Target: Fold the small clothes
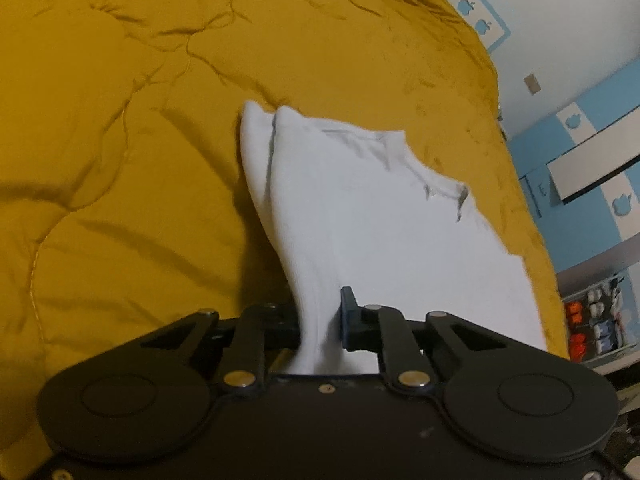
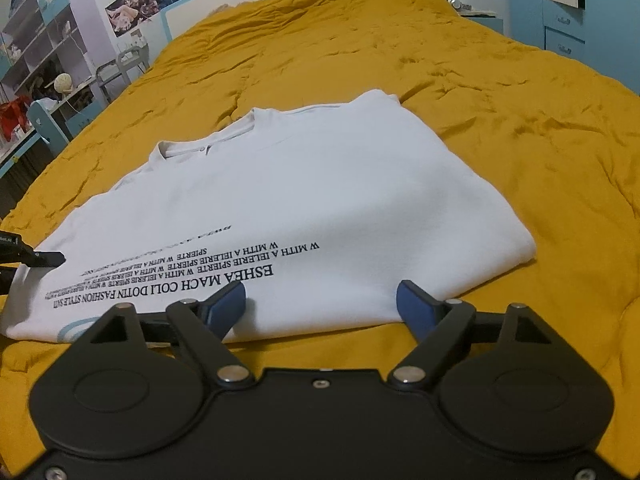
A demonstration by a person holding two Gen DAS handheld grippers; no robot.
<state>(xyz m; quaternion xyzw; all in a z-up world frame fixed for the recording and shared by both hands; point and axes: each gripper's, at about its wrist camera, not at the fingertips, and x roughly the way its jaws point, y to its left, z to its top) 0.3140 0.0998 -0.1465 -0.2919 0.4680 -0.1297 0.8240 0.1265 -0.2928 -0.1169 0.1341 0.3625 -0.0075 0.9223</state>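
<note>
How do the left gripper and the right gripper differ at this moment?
The left gripper is shut on the white shirt; the right gripper stands open, holding nothing. The left lifts a shirt corner; the right hangs over the near hem. Both are black with blue pads.

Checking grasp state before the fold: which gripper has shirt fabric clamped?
The left gripper: its jaws are pinched on a bunched edge of the white T-shirt. The right gripper is open, pads apart over the hem.
</note>
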